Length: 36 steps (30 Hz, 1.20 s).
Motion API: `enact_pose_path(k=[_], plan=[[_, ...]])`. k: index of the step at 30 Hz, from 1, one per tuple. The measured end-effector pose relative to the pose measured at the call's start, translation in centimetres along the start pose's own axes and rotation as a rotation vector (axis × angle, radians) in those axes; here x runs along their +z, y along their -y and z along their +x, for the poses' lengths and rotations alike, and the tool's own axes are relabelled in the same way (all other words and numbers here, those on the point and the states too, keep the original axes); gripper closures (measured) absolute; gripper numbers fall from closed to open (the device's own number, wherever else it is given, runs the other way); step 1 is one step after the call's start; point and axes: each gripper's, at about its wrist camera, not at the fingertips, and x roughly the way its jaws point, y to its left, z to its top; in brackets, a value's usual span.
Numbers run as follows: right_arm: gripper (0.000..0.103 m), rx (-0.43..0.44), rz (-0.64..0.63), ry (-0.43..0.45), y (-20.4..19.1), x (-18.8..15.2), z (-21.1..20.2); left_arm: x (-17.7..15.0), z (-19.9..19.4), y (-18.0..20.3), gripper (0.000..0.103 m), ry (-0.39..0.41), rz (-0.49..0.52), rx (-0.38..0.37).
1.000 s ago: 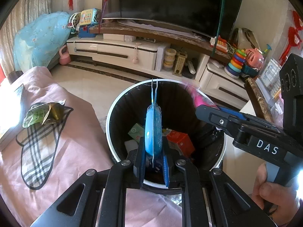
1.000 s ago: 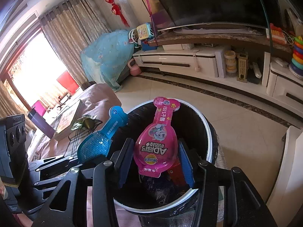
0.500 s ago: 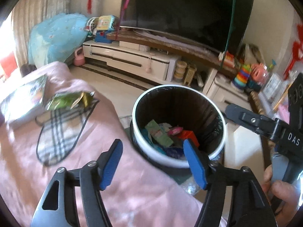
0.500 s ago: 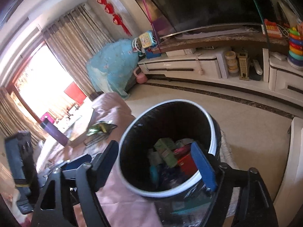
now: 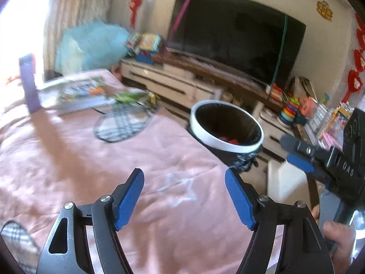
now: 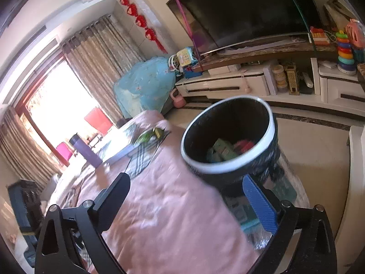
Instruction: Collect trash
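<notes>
Both tools have just been opening, nothing between their jaws: left tool (image 5: 184,199) and right tool (image 6: 190,202) stand wide over the pink-covered table (image 5: 68,159). The trash bin (image 6: 228,137) stands off its far edge; a green wrapper (image 6: 150,134) lies near its far corner.

We see a living room lit by strong daylight from a tall window (image 6: 57,105) with brownish curtains (image 6: 100,52) drawn to its sides. A large dark television (image 5: 235,43) hangs on the cream wall (image 5: 324,36) above a long white cabinet (image 6: 228,86). Red ornaments (image 6: 141,20) hang beside the curtains. The floor (image 6: 314,157) is pale tile with a dark border strip. A pink cloth (image 5: 95,164) covers the near furniture, and a blue cover (image 6: 143,84) drapes something by the cabinet's left end.
</notes>
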Motion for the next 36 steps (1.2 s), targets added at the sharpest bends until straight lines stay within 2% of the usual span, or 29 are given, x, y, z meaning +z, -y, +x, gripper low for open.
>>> enact_pose_path(k=[2,5,8,10,12,15,19,27,36], plan=[[0.003,0.000,-0.017,0.017,-0.9,-0.9,-0.7,-0.8,-1.9,-0.5,0.028,0.031,-0.010,0.015],[0.003,-0.027,-0.115,0.066,-3.1,-1.3,-2.3,-1.9,-4.7,-0.4,0.026,0.086,0.004,0.035],[0.003,-0.074,-0.231,0.211,-6.0,-1.7,-5.5,-2.8,-7.8,-0.1,0.015,0.179,0.026,0.079],[0.000,-0.109,-0.328,0.351,-7.7,-2.9,-7.9,-4.0,-9.7,0.1,0.001,0.262,0.035,0.127],[0.000,-0.176,-0.421,0.418,-9.2,-4.2,-8.7,-5.1,-10.9,0.2,0.001,0.313,0.042,0.176],[0.000,-0.250,-0.480,0.382,-10.1,-5.4,-7.7,-6.6,-11.4,0.4,0.001,0.310,0.045,0.211],[0.000,-0.209,-0.435,0.334,-9.1,-6.0,-6.7,-8.0,-11.7,0.4,0.001,0.304,0.045,0.236],[0.000,-0.185,-0.358,0.355,-7.4,-6.8,-6.1,-8.3,-10.2,1.2,0.001,0.320,0.067,0.285],[0.000,-0.192,-0.381,0.351,-7.4,-8.5,-5.2,-9.0,-9.3,1.1,0.001,0.335,0.086,0.308]])
